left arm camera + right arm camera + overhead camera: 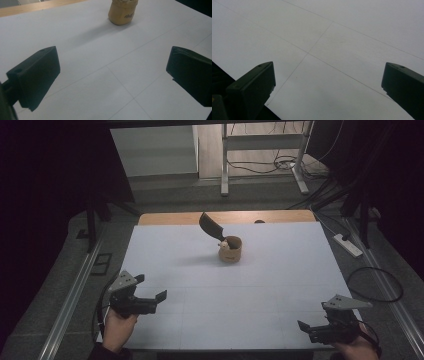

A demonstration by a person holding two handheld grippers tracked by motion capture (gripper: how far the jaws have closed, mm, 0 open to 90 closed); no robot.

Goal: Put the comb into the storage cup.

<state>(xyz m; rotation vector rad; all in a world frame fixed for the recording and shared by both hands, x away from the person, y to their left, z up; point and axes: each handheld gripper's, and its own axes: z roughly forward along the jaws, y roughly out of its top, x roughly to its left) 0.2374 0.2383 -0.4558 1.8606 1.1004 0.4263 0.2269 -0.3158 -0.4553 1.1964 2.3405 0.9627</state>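
Left gripper (161,296) sits at the near left corner of the desk (270,270), held in the person's left hand (118,329), jaws spread wide with nothing between them. In the left gripper view the left gripper (112,72) looks across the white top toward a tan cup (122,12), both black jaws well apart and only bare surface between. Right gripper (303,326) is at the near right corner, right hand (356,349) behind it at the desk's near edge, jaws also wide and empty. In the right gripper view the right gripper (328,82) points down at plain white surface crossed by thin seam lines, with a dark strip past the desk edge at the lower left of that view. Cup (230,248) stands upright a bit beyond the middle of the desk, closer to the far edge than the near one, well apart from both grippers. A dark scoop-shaped utensil (211,227) leans out of the cup, its blade tilted up and to the left toward the far edge. Something pale lies inside the cup, too small to identify. A wooden strip (170,217) runs along the far edge, beyond the white sheet. Power strip (348,245) lies on the floor off the right edge, cables trailing nearby.
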